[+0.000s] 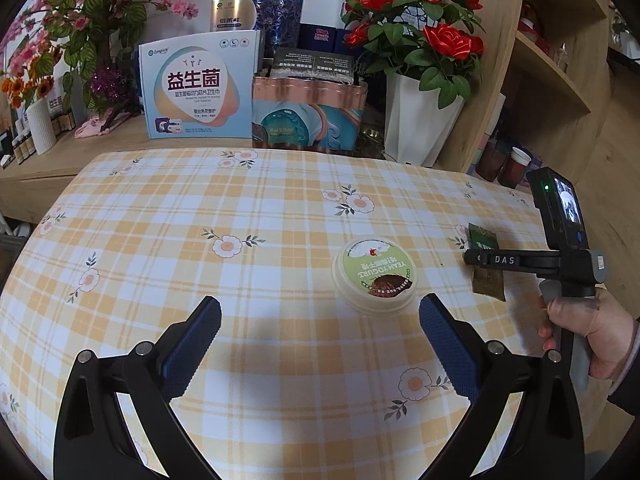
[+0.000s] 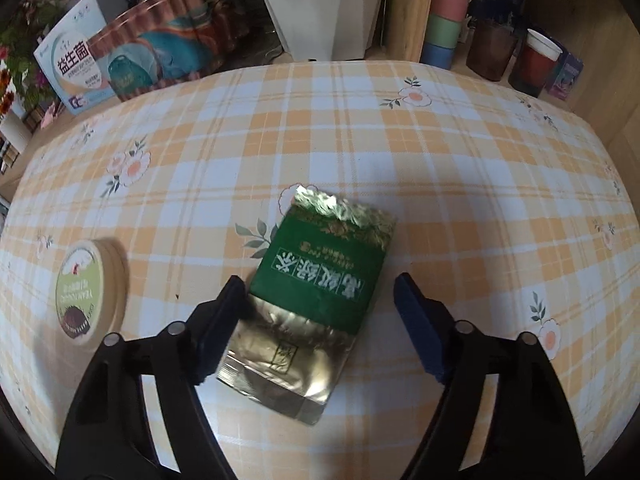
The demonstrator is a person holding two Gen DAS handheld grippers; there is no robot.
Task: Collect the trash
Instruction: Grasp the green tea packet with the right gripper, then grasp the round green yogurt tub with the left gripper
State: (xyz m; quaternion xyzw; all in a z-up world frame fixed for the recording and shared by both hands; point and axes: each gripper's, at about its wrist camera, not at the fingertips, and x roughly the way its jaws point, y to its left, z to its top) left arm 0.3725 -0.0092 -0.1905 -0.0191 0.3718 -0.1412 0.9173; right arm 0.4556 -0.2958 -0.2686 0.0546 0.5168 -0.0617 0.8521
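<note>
A green and gold tea packet [image 2: 316,292] lies flat on the checked tablecloth [image 2: 360,140]. My right gripper [image 2: 320,296] is open and low over it, its fingers on either side of the packet. In the left wrist view the same packet [image 1: 486,260] lies at the right, under the right gripper [image 1: 476,259]. A round yogurt lid [image 1: 375,274] lies just ahead of my open, empty left gripper [image 1: 320,320], near its right finger. The lid also shows in the right wrist view [image 2: 90,292] at the left.
Behind the table stand a blue-white box [image 1: 198,84], a copper tin [image 1: 308,114], a white vase of red roses [image 1: 422,120] and a wooden shelf post [image 1: 488,60]. Jars and cups [image 2: 492,48] stand at the far right.
</note>
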